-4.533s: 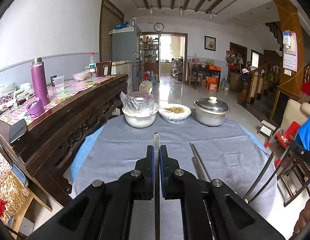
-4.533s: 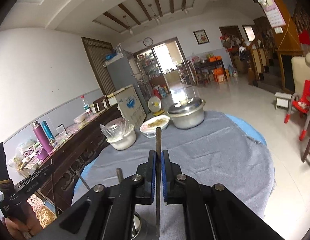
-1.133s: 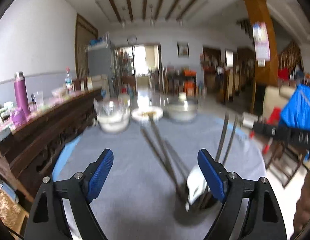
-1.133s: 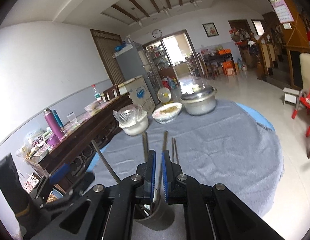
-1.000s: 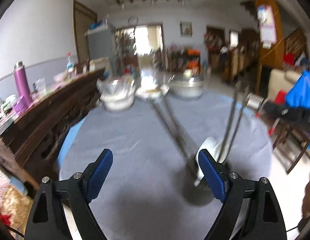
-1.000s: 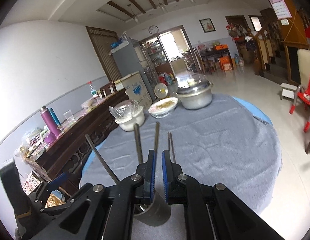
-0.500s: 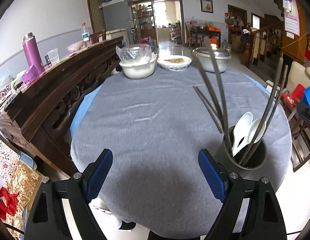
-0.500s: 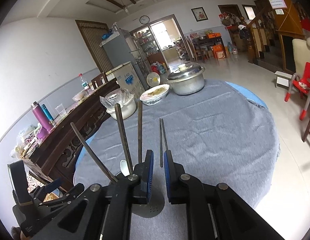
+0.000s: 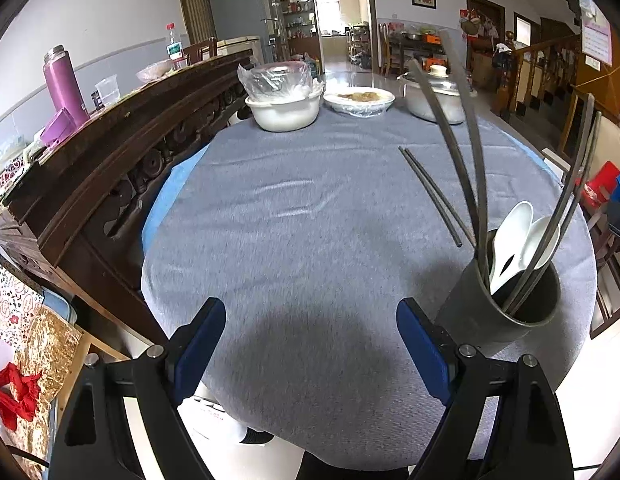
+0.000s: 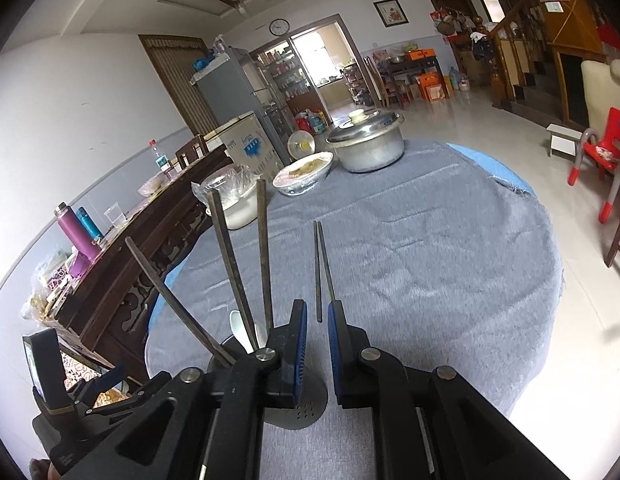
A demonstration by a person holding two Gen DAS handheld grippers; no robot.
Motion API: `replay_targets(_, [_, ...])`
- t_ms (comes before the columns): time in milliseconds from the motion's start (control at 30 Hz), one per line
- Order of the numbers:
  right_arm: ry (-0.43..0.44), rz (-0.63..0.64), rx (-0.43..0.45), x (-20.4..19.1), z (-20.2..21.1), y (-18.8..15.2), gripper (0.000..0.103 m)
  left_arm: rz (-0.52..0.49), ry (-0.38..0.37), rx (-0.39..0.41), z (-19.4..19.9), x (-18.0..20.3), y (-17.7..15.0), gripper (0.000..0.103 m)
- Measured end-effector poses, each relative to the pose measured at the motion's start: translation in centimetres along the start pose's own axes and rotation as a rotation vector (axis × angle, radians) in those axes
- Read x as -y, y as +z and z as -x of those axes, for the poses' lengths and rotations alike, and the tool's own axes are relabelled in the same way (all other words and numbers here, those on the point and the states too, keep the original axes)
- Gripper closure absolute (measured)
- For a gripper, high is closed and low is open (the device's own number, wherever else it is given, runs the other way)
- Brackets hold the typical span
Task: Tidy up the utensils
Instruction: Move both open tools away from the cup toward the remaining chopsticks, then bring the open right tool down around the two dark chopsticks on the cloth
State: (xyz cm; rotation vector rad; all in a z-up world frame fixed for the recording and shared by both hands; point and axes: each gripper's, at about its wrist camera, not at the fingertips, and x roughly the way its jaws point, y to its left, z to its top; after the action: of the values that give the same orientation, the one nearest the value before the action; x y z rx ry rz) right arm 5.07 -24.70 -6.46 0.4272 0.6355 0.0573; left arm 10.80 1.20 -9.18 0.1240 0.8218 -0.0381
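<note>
We're holding the left gripper wide open over the near edge of the round table's grey cloth, nothing in it. The right gripper is sitting with a narrow gap between its blue pads, gripping nothing. The dark utensil holder is standing at the table's right edge, with chopsticks and white spoons sticking out. One more chopstick pair is lying flat on the cloth just ahead of the right gripper.
</note>
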Motion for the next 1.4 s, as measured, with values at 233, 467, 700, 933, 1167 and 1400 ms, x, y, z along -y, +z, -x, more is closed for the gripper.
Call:
replay_targets(233, [-0.003,-0.016,-0.029,0.3,-0.8,-0.2,0.091,0.01,0.012,-0.032,-0.9,-0.4,-0.1,0.016])
replay_targets(467, [-0.014,-0.047,-0.051,1.2,-1.5,-0.4,0.091,0.025,0.027,-0.07,-1.9,-1.0,-0.3,0.016])
replay_targets(700, [-0.024,-0.078,-0.083,2.0,-2.4,-0.8,0.091,0.028,0.035,-0.102,-2.8,-1.1,-0.5,0.016])
replay_targets(933, [-0.028,-0.11,-0.117,2.9,-3.4,-1.1,0.091,0.036,0.041,-0.118,-3.5,-1.4,-0.5,0.016])
replay_targets(1167, [-0.03,-0.142,-0.144,3.6,-4.5,-1.3,0.091,0.039,0.039,-0.131,-4.3,-1.4,-0.4,0.016])
replay_targets(1400, [-0.035,-0.162,-0.17,4.2,-5.7,-1.3,0.091,0.044,0.033,-0.143,-5.3,-1.4,0.0,0.016])
